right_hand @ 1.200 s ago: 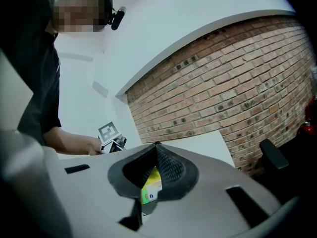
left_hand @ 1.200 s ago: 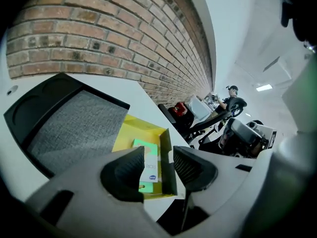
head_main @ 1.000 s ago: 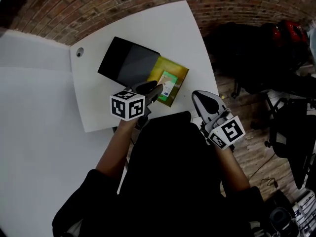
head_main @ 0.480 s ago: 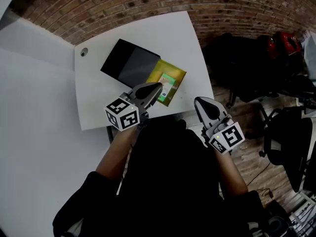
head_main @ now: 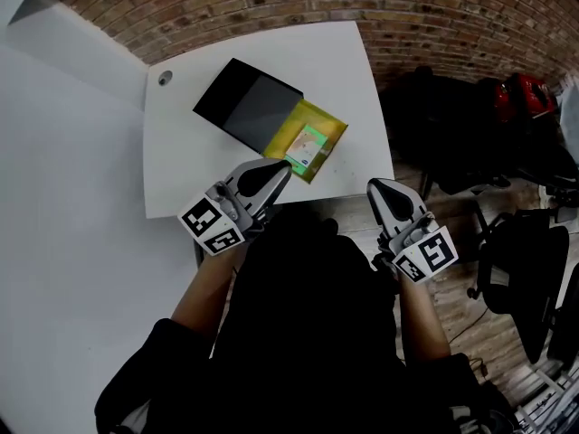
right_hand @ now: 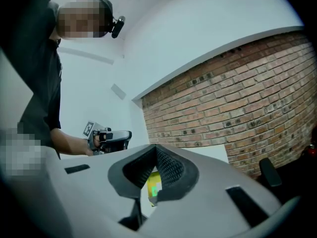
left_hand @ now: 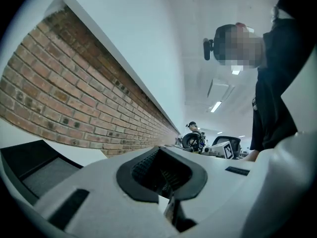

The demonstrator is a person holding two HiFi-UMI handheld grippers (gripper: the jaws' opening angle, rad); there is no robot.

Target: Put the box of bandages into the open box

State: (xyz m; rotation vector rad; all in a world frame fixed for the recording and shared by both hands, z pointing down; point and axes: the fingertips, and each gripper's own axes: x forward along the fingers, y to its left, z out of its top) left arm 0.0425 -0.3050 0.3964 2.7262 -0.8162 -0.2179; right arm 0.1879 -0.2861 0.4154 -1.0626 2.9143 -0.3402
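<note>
The open box has a black lid (head_main: 246, 107) folded back and a yellow inside (head_main: 327, 126). The green and white box of bandages (head_main: 308, 148) lies flat in it, free of both grippers. My left gripper (head_main: 282, 167) is shut and empty, just short of the box's near corner, over the table's front edge. In the left gripper view the jaws meet with nothing between them, and the black lid (left_hand: 34, 167) shows at the left. My right gripper (head_main: 375, 186) is shut and empty, off the table's right corner. Through its jaws a sliver of the yellow box (right_hand: 153, 185) shows.
The white table (head_main: 199, 170) is small, with a cable hole (head_main: 164, 78) at its far left. A brick wall (head_main: 362, 7) runs behind it. Dark office chairs (head_main: 534, 269) and a red object (head_main: 520, 98) stand on the wooden floor to the right.
My left gripper has drawn back from over the bandage box toward the person and closed its jaws. The bandage box stays in the yellow box. The right gripper has barely moved.
</note>
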